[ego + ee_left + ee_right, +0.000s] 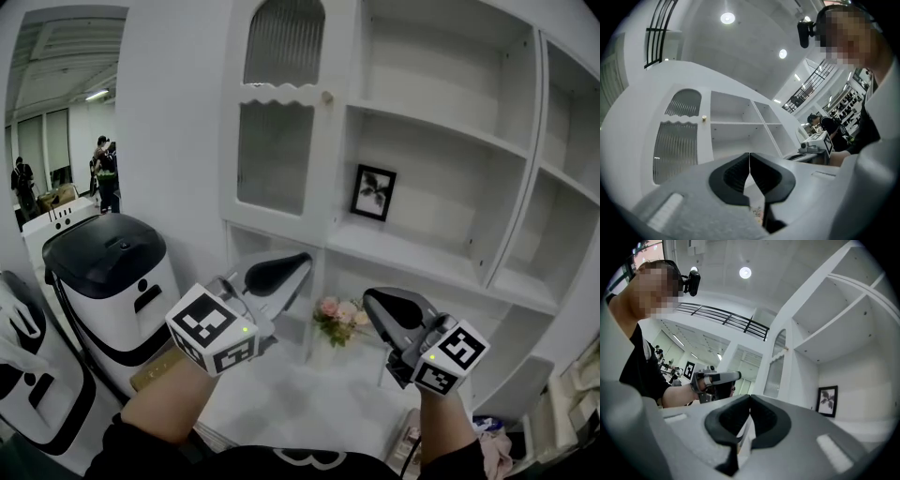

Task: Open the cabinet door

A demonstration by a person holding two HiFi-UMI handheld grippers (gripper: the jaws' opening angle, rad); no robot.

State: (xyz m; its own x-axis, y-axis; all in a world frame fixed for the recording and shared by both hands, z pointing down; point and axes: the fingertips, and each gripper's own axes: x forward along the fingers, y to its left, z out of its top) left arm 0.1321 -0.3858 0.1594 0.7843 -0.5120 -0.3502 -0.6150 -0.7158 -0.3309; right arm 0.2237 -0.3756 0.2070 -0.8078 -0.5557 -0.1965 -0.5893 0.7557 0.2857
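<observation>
The left claw and the right claw are both held up in front of a tall white shelving unit. Each points toward the unit without reaching it, and nothing touches either one. In the left gripper view, the left claw's two black ribbed pads are pressed together along a thin line with nothing between them. In the right gripper view, the right claw is likewise pressed together and empty. The white cabinet door has an arched ribbed-glass pane above a taller ribbed-glass pane. It fills the upper left section of the unit, above the left claw, and looks closed, lying flush with the unit's front. Its small round pale knob sits at the door's right edge, about level with the scalloped rail between the two panes. To the right of the door are open shelves. A black-framed picture of a plant stands on one of them, and a small bunch of pink and white flowers shows on a lower shelf between the two claws. At the left stands a rounded white machine with a black lid. Beyond it, people stand far off in a bright room.
</observation>
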